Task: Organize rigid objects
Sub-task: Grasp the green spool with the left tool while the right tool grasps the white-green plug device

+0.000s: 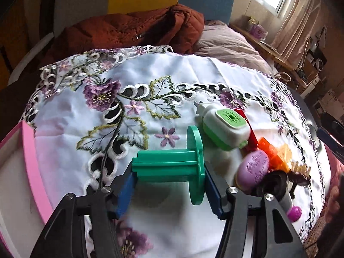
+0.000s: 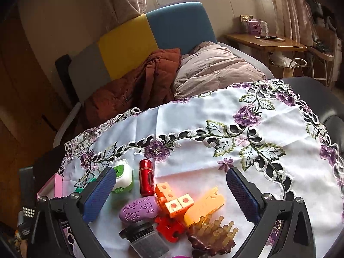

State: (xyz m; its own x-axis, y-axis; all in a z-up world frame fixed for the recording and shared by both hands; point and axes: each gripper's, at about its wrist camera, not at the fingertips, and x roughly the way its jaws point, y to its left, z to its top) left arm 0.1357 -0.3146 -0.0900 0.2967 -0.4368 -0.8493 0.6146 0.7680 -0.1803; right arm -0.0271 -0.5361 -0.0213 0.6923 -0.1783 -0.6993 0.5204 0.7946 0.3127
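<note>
Left wrist view shows the left gripper [image 1: 169, 185] clamped on a green plastic spool [image 1: 172, 163], its blue pads pressing the shaft end on one side and the round flange on the other, above the white embroidered tablecloth with purple flowers [image 1: 107, 111]. At 9 o'clock sits a pink-rimmed open box [image 1: 32, 161]. At 2 o'clock from the spool lies a white and green plug-shaped device [image 1: 225, 129], and at 3 o'clock a purple oval patterned piece [image 1: 255, 169] is touching orange plastic blocks [image 1: 271, 152].

Right wrist view has the right gripper [image 2: 169, 193] spread wide, holding nothing, over a cluster of small items: a red metallic cylinder [image 2: 146, 180] at 11 o'clock, a yellow-orange flat plastic piece [image 2: 204, 204] at centre, a brown comb with amber teeth [image 2: 212, 236] at 5 o'clock, a red puzzle-shaped tile [image 2: 169, 228] and a grey ribbed cylinder with a black cap [image 2: 146, 240] at 6 o'clock.
</note>
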